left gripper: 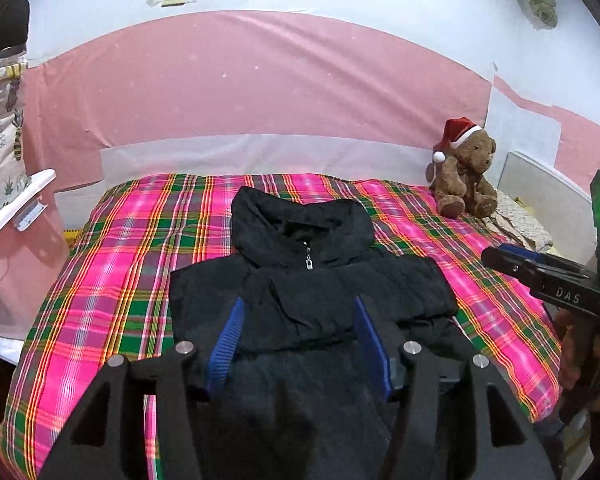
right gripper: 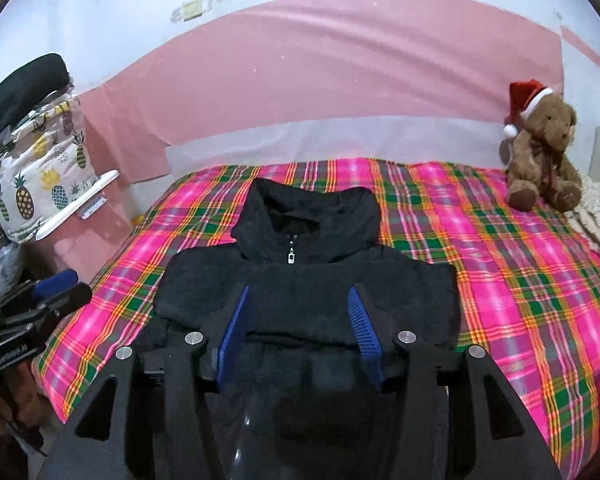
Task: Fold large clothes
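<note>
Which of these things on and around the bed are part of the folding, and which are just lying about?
Part of the job:
- black hooded jacket, lying partly folded on the checked bedspread
- left gripper and right gripper, jaws open, holding nothing

Just lying about:
- teddy bear in a red Santa hat
- pineapple-print bag
- pink sheet on the wall

Both the left gripper (left gripper: 300,336) and right gripper (right gripper: 300,328) have black frames, silver screws and ribbed blue pads.

wall (left gripper: 100,20): white, pink sheet | bed (left gripper: 120,240): pink-green plaid cover | light: dim indoor
</note>
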{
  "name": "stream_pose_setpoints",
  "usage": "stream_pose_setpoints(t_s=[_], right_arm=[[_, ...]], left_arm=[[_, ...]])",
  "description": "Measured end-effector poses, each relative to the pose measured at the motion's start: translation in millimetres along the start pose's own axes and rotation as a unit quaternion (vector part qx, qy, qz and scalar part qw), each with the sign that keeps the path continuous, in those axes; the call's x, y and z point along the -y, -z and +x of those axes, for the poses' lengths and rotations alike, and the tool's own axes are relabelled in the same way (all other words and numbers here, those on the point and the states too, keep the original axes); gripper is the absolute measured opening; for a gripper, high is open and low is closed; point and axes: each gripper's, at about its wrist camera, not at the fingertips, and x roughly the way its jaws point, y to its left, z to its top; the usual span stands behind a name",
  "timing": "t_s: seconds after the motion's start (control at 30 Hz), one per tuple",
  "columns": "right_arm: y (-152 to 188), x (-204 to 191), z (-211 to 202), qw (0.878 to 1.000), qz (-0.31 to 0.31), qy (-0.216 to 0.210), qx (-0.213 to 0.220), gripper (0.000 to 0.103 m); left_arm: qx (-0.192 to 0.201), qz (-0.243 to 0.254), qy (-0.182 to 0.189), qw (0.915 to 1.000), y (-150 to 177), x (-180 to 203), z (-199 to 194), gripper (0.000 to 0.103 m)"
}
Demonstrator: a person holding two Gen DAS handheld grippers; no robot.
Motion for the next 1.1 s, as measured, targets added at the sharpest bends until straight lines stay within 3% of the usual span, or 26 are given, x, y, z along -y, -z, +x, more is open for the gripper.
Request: stream_pose_setpoints(t_s=[0.33,0.7,0.97,1.1], right_arm=[[-49,55,91,0.998,0.028,-0.010,-0.056,0.056],[-98,109,236,0.991,0.059,-0.012,-0.117,0.056],[-111,128,331,0.987,0.058,-0.001,-0.148,0.056],[-108,135,368,0.983,0.054,0.018,-0.176,0.056]], left_arm=[[-0.034,-0.012,0.009,0.9993,-52,-19,96,0.063],[-0.090,-0.028,-0.029,0.9951,-99,-61,257,0.067],[-0.132,-0.043,-0.064,0.9882,-107,-93,375,0.067],[-0.152,-0.049,-0.068,0.9848,-101,-105,413,0.066]])
